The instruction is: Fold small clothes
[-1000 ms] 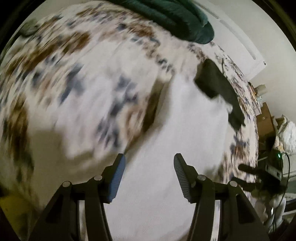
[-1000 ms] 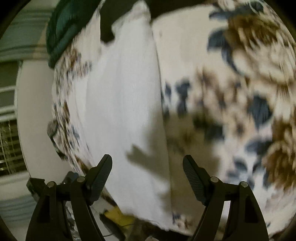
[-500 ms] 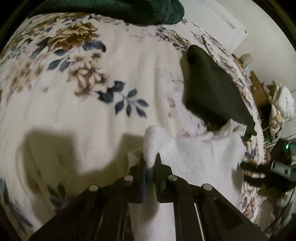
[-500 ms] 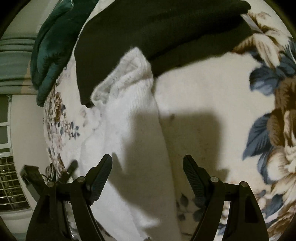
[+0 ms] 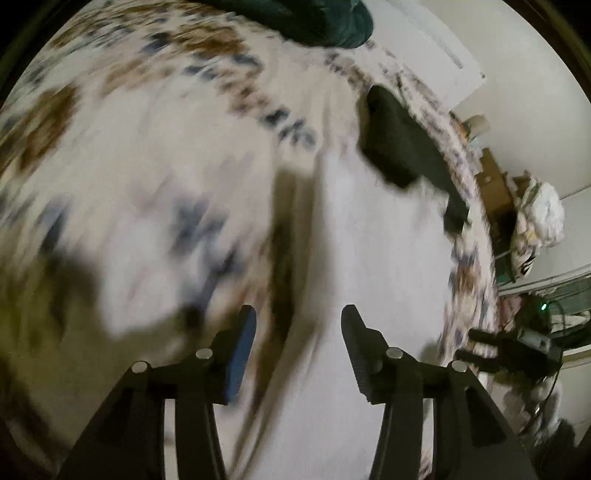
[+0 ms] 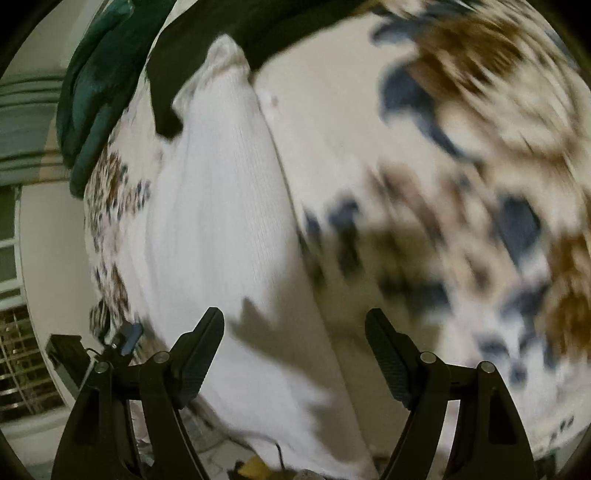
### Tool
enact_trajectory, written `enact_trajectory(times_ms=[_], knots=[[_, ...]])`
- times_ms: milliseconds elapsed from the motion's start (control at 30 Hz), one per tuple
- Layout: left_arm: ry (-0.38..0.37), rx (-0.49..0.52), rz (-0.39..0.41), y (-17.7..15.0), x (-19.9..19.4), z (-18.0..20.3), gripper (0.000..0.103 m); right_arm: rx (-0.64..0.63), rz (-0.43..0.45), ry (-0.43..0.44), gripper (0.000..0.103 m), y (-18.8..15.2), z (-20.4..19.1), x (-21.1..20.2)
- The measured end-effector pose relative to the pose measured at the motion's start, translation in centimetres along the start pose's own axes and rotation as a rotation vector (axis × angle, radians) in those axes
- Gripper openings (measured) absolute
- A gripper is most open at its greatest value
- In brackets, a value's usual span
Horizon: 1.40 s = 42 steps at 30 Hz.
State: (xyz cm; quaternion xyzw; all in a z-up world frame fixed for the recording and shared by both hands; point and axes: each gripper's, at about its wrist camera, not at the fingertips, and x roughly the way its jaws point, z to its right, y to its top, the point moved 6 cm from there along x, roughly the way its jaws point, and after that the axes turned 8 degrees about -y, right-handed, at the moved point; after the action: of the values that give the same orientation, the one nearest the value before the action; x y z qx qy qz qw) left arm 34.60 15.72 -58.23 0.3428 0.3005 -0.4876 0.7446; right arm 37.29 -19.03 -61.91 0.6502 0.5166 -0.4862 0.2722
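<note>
Now both grippers, left gripper (image 5: 297, 328) and right gripper (image 6: 294, 332), gape over the white garment (image 6: 221, 221).

A bed covered by a cream floral bedspread (image 5: 155, 155) printed with brown flowers and blue leaves, blurred by motion. At the head of the bed lies a dark green blanket (image 5: 317, 22), bunched up. Beyond the bed's far edge stands a brown cardboard box (image 5: 493, 184) near a pale wall, with a crumpled white plastic bag (image 5: 543, 218) beside it. From the right-side camera, a window with a metal grille (image 6: 18, 365) shows at the lower left.
</note>
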Motion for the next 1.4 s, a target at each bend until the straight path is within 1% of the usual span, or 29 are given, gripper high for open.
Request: enact_trajectory(times_ms=[67, 100, 133, 167, 233, 300, 367, 433, 467, 500, 533, 567, 600, 667, 767, 900, 1033, 1100, 1233, 1300, 1333, 1400], knots=[[0.05, -0.018, -0.039, -4.9, -1.6, -0.7, 0.045, -0.01, -0.031, 0.0, 0.081, -3.5, 1.6, -0.4], [0.069, -0.025, -0.059, -6.8, -1.9, -0.9, 0.045, -0.016, -0.058, -0.006, 0.081, -6.1, 2.8, -0.4], [0.098, -0.036, -0.085, -9.2, -2.1, -1.4, 0.045, -0.019, -0.073, -0.009, 0.081, -7.7, 3.7, -0.4], [0.132, -0.053, -0.117, -11.6, -2.1, -2.0, 0.045, -0.016, -0.099, -0.017, 0.081, -10.4, 5.0, 0.0], [0.151, -0.086, -0.171, -15.8, -1.6, -2.5, 0.045, 0.004, -0.15, -0.022, 0.081, -14.6, 7.3, 1.3], [0.177, -0.088, -0.204, -18.5, -0.9, -2.7, 0.045, 0.034, -0.208, -0.024, 0.081, -18.5, 9.2, 3.2], [0.201, -0.089, -0.233, -20.8, 0.2, -2.8, 0.045, 0.043, -0.229, -0.025, 0.08, -21.3, 10.5, 5.1], [0.224, -0.082, -0.237, -22.3, 1.1, -2.6, 0.043, 0.049, -0.246, -0.038, 0.077, -23.6, 11.6, 7.2], [0.231, -0.078, -0.235, -22.6, 1.3, -2.5, 0.043, 0.057, -0.256, -0.022, 0.072, -24.7, 11.7, 8.5], [0.241, -0.069, -0.222, -23.0, 1.4, -2.2, 0.036, 0.067, -0.265, -0.003, 0.063, -25.3, 11.7, 9.5], [0.247, -0.057, -0.207, -23.1, 1.3, -1.9, 0.025, 0.072, -0.267, 0.008, 0.053, -25.7, 11.7, 10.0], [0.255, -0.05, -0.2, -23.3, 1.3, -1.7, 0.003, 0.077, -0.256, 0.014, 0.023, -26.3, 11.6, 10.7], [0.261, -0.045, -0.186, -23.3, 1.0, -1.4, 0.003, 0.077, -0.243, 0.002, 0.005, -26.6, 11.3, 11.1], [0.265, -0.038, -0.154, -23.3, 0.3, -1.0, 0.003, 0.073, -0.182, -0.031, 0.005, -27.2, 10.9, 10.8], [0.259, -0.036, -0.118, -23.5, -1.1, -0.7, 0.003, 0.046, -0.133, -0.071, 0.004, -28.3, 10.2, 10.0], [0.245, -0.053, -0.093, -23.1, -2.6, -0.2, 0.002, 0.016, -0.117, -0.121, 0.003, -30.1, 9.5, 9.0], [0.25, -0.039, -0.095, -23.5, -3.7, -1.3, 0.002, -0.039, -0.138, -0.155, 0.003, -31.6, 8.3, 8.5], [0.263, -0.045, -0.107, -23.9, -3.1, -2.3, 0.002, -0.07, -0.156, -0.182, 0.003, -32.2, 8.3, 8.6], [0.32, -0.069, -0.14, -24.2, -0.9, -5.3, 0.003, -0.107, -0.192, -0.233, 0.003, -32.9, 6.6, 11.5], [0.311, -0.08, -0.161, -23.9, 0.5, -5.6, 0.003, -0.12, -0.209, -0.258, 0.003, -32.9, 6.1, 13.5], [0.296, -0.082, -0.169, -23.8, 0.9, -5.5, 0.003, -0.119, -0.213, -0.261, 0.003, -32.8, 6.2, 14.1], [0.247, -0.094, -0.188, -23.4, 1.2, -5.1, 0.007, -0.148, -0.234, -0.268, 0.005, -32.2, 5.8, 15.3]])
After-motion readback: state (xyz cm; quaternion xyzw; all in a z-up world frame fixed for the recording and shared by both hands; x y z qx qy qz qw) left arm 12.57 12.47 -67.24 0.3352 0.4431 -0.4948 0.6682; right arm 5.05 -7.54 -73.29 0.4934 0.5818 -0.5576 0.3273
